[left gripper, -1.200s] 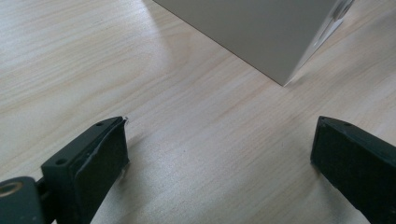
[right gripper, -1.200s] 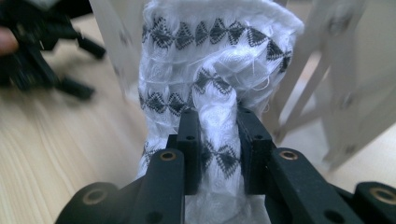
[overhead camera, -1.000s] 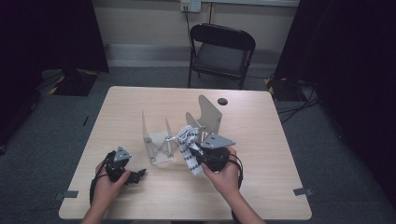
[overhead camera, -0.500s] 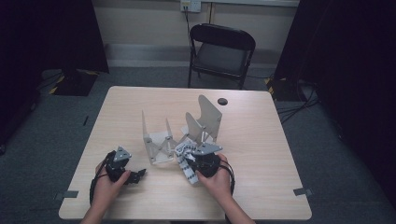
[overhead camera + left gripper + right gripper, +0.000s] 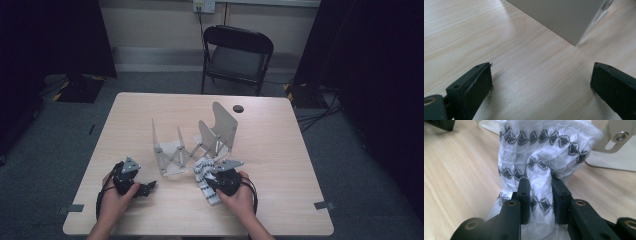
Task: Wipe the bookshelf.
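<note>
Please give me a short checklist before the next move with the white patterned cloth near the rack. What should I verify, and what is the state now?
1. Right gripper has the cloth between its jaws: ok, a fold is pinched; the jaws have just opened a little.
2. Cloth is at the table, in front of the rack: ok, in the high view it lies beside the rack's front edge.
3. Cloth is free of the rack: cannot tell, the two look close together.
4. Left gripper is empty and open: ok, bare table between the jaws.
5. Left gripper is apart from the rack: ok, a gap shows.
6. Rack stands upright: ok.
</note>
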A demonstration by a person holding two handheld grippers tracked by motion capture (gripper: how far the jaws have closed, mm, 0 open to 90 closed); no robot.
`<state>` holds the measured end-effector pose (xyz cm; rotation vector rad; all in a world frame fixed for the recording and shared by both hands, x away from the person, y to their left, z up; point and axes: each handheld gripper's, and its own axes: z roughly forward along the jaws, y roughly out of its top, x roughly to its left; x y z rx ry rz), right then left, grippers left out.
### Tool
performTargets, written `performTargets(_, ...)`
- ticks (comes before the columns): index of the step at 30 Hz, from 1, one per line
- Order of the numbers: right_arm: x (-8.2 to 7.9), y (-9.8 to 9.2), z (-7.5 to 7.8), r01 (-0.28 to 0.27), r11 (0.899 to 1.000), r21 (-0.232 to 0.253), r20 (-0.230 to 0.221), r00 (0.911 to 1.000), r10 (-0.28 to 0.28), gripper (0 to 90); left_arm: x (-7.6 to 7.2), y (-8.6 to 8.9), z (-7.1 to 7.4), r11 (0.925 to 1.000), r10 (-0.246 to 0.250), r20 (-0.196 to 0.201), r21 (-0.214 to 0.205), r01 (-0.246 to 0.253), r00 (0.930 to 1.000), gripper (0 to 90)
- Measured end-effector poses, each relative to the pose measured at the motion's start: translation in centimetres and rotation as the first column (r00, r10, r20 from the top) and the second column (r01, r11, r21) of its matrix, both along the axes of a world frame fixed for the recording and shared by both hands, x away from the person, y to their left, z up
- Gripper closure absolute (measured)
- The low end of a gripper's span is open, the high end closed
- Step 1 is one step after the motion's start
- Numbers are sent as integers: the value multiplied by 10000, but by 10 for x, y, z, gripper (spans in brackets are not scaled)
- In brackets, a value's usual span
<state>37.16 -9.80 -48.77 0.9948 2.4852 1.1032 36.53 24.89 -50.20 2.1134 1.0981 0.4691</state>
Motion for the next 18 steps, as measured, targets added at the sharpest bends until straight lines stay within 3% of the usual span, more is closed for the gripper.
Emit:
performTargets(6, -8, -8, 11, -166, 9998, 70, 156, 9997, 165, 716, 0, 0, 0, 10000, -1, -1, -2, 1, 10000, 36)
performTargets(8, -13, -11, 23, -194, 9995, 234, 632, 9978, 179, 722, 0, 0, 0, 10000, 2, -2, -3, -2, 10000, 36)
performTargets(9, -13, -11, 23, -194, 9995, 234, 632, 9978, 179, 722, 0, 0, 0, 10000, 3, -1, -4, -3, 10000, 36)
performTargets(12, -17, -14, 41, -132, 9974, 702, 1224, 9925, 45, 729, 0, 0, 0, 10000, 0, -2, -2, 0, 10000, 36)
performTargets(16, -20, -11, 66, -134, 9928, 1193, 2078, 9781, -118, 731, 0, 0, 0, 10000, 6, -5, -4, -6, 10000, 36)
performTargets(18, -17, -6, 73, -126, 9919, 1261, 2245, 9743, -162, 730, 0, 0, 0, 10000, 6, -4, -3, -6, 10000, 36)
